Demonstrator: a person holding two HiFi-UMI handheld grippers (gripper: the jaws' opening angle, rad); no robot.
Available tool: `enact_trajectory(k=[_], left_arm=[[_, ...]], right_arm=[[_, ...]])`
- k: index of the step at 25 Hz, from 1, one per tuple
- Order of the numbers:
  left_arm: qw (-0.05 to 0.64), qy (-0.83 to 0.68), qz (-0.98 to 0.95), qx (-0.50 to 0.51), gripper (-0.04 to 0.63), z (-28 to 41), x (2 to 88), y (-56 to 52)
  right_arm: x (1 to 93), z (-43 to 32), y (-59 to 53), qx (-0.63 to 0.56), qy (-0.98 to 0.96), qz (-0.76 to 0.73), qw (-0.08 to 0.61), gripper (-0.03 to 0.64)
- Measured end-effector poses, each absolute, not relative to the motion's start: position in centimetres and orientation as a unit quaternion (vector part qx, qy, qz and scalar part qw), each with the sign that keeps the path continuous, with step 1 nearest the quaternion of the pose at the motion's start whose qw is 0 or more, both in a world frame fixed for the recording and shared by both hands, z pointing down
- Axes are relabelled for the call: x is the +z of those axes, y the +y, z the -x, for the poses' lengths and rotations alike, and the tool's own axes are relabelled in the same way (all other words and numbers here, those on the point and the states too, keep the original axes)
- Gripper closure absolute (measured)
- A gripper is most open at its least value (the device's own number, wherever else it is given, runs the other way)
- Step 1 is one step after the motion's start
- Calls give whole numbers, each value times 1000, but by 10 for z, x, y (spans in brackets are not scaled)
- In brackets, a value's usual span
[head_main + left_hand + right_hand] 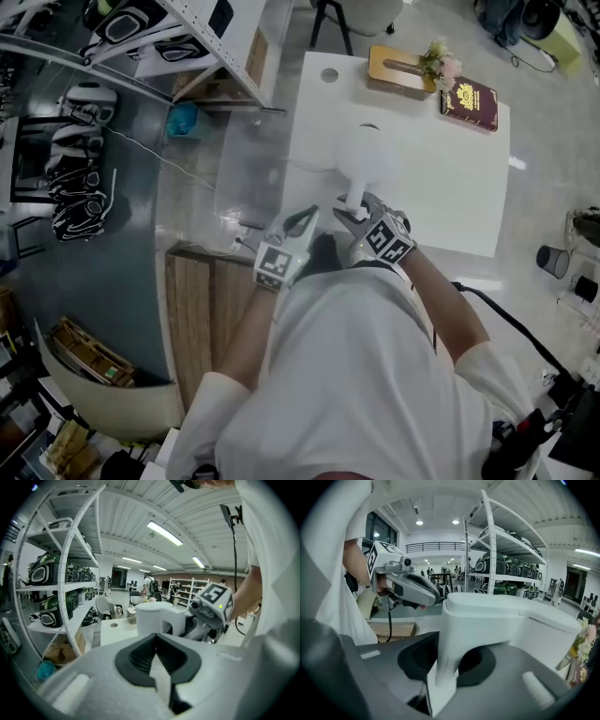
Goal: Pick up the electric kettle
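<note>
Clamps the right gripper (449, 670) on the upright handle (457, 630) of the white plastic electric kettle (367, 156), low on the grip, with the pads pressed against both sides. Holds the left gripper (304, 219) just beside and to the left, jaws apart, nothing between them. Places the kettle near the front edge of the white surface (450, 202), close to the person's body; cannot tell from any view whether lifted clear or resting. Risks, by judgement, a swing or tilt of the kettle body about so narrow a clamp, with the weight well forward of the handle. Risks also a slide of the smooth handle through the pads from a shallow or off-centre hold, and a knock against the left gripper so close alongside. Shows the kettle lid down, so cannot tell of any water inside; with water, likely a spill at the spout on any tilt. Finds farther back on the surface a flat tan box (398, 67) with a slot in its top, contents out of sight, a small bunch of pale flowers (441, 62) touching or just beside it, and next to that a dark red booklet (469, 101).
</note>
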State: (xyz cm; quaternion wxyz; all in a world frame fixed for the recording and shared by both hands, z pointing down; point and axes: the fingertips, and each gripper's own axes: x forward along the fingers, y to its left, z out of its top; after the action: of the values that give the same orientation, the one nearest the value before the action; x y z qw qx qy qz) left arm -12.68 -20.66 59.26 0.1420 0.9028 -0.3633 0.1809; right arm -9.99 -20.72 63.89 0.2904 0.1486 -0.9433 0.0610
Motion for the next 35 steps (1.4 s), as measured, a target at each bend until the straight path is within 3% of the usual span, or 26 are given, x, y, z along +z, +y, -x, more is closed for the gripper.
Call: enact_trajectory(k=[19, 35], left_arm=[[130, -330, -917, 183, 594, 111, 585, -233], [106, -251, -943, 191, 594, 53, 582, -271]], right_arm=[[607, 82, -233, 77, -944, -168, 274, 527], [594, -3, -284, 93, -918, -283, 262, 526]])
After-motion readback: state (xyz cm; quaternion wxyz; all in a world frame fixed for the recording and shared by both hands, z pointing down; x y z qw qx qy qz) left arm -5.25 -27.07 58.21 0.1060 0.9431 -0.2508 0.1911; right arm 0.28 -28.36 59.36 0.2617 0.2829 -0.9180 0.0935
